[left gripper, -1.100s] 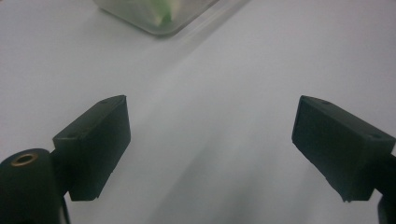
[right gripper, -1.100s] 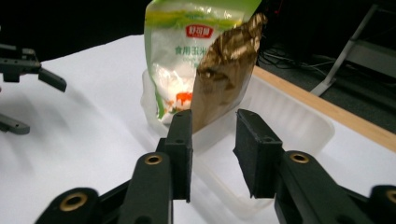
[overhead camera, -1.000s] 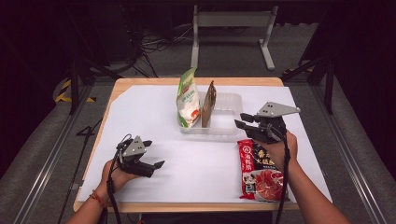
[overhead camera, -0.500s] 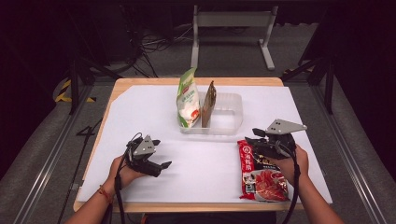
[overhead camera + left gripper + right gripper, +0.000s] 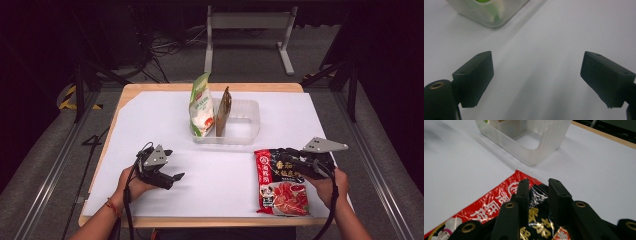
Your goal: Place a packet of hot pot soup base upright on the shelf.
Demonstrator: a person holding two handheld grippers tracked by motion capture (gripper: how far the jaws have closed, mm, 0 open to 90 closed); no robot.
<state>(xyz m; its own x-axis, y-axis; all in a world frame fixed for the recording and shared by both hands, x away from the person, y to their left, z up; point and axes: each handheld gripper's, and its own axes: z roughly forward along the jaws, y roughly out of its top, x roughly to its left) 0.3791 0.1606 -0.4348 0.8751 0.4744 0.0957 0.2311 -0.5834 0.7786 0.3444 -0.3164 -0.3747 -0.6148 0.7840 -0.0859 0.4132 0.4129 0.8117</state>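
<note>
The red packet (image 5: 281,181) lies flat on the white table (image 5: 150,125) at the lower right of the high view, its upper end under the right gripper (image 5: 290,161). It looks like a light, flat foil pouch: thin, glossy and crinkly, so probably slippery and floppy, likely to sag or fold if lifted by one end. A pinch on an edge or on a raised fold near the top seems the best hold, since the flat face gives the jaws nothing to bite. In the right gripper view the right gripper (image 5: 537,187) has its jaws drawn close together, having just been closing, with a dark, wrinkled bit of the packet (image 5: 499,195) between them; whether the pads already press on it is not plain. That view shows the bunched film and the near wall of the clear bin (image 5: 534,150) at the top of the frame, which the high view is too far off to show. The high view in turn gives the whole layout: the bin (image 5: 245,122) in the middle holding an upright green-and-white bag (image 5: 201,105) and a thin brown pack (image 5: 223,110), and the left gripper (image 5: 172,172) at lower left, resting apart. In the left gripper view the left gripper (image 5: 536,77) stands spread wide over bare table, a corner of the bin (image 5: 489,12) at upper left.
</note>
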